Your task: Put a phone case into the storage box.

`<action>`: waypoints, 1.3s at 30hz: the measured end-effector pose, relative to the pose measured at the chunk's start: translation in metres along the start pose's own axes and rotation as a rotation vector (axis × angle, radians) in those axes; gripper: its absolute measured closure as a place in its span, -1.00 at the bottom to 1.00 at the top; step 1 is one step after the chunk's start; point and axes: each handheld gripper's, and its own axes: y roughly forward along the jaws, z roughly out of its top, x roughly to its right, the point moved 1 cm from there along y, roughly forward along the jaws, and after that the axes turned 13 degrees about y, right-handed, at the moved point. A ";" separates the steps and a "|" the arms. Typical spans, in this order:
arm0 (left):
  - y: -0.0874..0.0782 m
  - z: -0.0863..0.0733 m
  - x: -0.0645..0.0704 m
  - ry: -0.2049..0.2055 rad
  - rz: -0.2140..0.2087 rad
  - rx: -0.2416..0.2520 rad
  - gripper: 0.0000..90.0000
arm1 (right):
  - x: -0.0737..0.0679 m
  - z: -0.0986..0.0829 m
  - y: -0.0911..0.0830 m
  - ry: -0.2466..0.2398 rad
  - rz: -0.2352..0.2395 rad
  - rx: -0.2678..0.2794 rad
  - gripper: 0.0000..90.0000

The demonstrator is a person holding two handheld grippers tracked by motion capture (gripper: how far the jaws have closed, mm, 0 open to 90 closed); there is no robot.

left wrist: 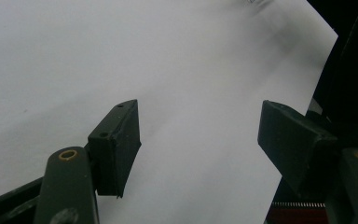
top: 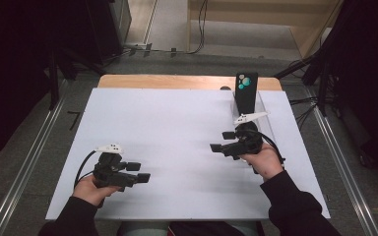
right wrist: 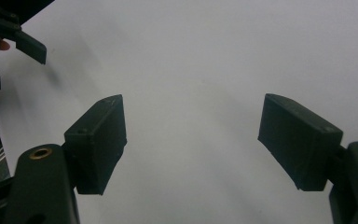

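Nearest: two hands, each holding one gripper, two grippers in all.

1. Left hand, dark sleeve, at the near left edge of the white board. It holds the left gripper, jaws pointing right along the board. In the left gripper view its two black jaws stand wide apart with bare white board between them; released, nothing held.

2. Right hand, dark sleeve, on the right side of the board, farther in than the left. It holds the right gripper, jaws pointing left. In the right gripper view the two jaws stand wide apart over bare board; released, nothing held. The left gripper's jaw tips appear at that view's upper left corner.

3. One black upright object with teal round marks near its top, at the far right of the board, just beyond the right gripper.

4. One wooden table edge past the board.
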 end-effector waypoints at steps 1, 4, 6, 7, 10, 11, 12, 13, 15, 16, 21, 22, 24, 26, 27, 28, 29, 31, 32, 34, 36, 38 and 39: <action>0.000 0.000 0.000 0.000 0.000 0.000 -0.34 | -0.001 -0.002 0.000 -0.006 0.002 -0.001 -0.52; 0.000 0.000 0.001 0.007 -0.006 0.004 -0.34 | -0.003 -0.006 0.000 -0.014 0.007 -0.004 -0.52; 0.000 0.000 0.002 0.013 -0.008 0.004 -0.34 | -0.004 -0.009 0.000 -0.013 0.009 -0.005 -0.52; 0.000 0.000 0.002 0.016 -0.010 0.003 -0.34 | -0.005 -0.011 0.000 -0.017 0.009 -0.005 -0.52; 0.002 0.000 0.004 0.028 -0.014 0.005 -0.35 | -0.007 -0.016 -0.001 -0.019 0.017 -0.008 -0.52; 0.002 0.000 0.004 0.032 -0.014 0.003 -0.34 | -0.007 -0.018 -0.001 -0.025 0.020 -0.007 -0.52; 0.002 0.001 0.005 0.034 -0.015 0.003 -0.34 | -0.008 -0.020 -0.001 -0.030 0.019 -0.010 -0.52; 0.002 0.001 0.005 0.040 -0.018 0.003 -0.34 | -0.008 -0.022 -0.001 -0.031 0.018 -0.015 -0.52; 0.003 0.001 0.006 0.042 -0.020 -0.001 -0.34 | -0.008 -0.025 -0.002 -0.035 0.021 -0.023 -0.52; 0.003 0.001 0.006 0.041 -0.018 -0.001 -0.35 | -0.008 -0.026 -0.002 -0.035 0.021 -0.022 -0.52; 0.002 0.001 0.007 0.039 -0.018 0.002 -0.35 | -0.008 -0.033 -0.007 -0.046 0.026 -0.011 -0.52; 0.003 0.000 0.007 0.041 -0.019 0.003 -0.35 | -0.008 -0.035 -0.007 -0.046 0.026 -0.015 -0.52; 0.002 -0.001 0.008 0.043 -0.019 -0.001 -0.35 | -0.007 -0.039 -0.008 -0.051 0.024 -0.020 -0.52; 0.001 -0.001 0.009 0.046 -0.018 0.004 -0.35 | -0.006 -0.042 -0.009 -0.055 0.024 -0.020 -0.52; 0.000 -0.002 0.009 0.048 -0.019 0.011 -0.35 | -0.005 -0.044 -0.010 -0.056 0.024 -0.021 -0.52; -0.001 -0.002 0.009 0.047 -0.019 0.011 -0.35 | -0.005 -0.046 -0.011 -0.059 0.022 -0.023 -0.52; -0.002 -0.003 0.009 0.048 -0.020 0.010 -0.34 | -0.004 -0.047 -0.012 -0.058 0.021 -0.024 -0.52; -0.002 -0.004 0.009 0.048 -0.020 0.013 -0.35 | -0.003 -0.050 -0.013 -0.049 0.018 -0.030 -0.52; -0.003 -0.004 0.009 0.049 -0.018 0.013 -0.34 | -0.002 -0.052 -0.014 -0.053 0.019 -0.029 -0.52; -0.003 -0.005 0.009 0.046 -0.019 0.016 -0.35 | -0.001 -0.055 -0.015 -0.050 0.018 -0.035 -0.52; -0.003 -0.005 0.009 0.046 -0.020 0.018 -0.35 | 0.000 -0.057 -0.016 -0.049 0.019 -0.036 -0.52; -0.003 -0.005 0.010 0.049 -0.022 0.016 -0.35 | 0.001 -0.059 -0.017 -0.047 0.017 -0.039 -0.52; -0.003 -0.006 0.010 0.050 -0.023 0.015 -0.35 | 0.002 -0.061 -0.018 -0.051 0.015 -0.042 -0.52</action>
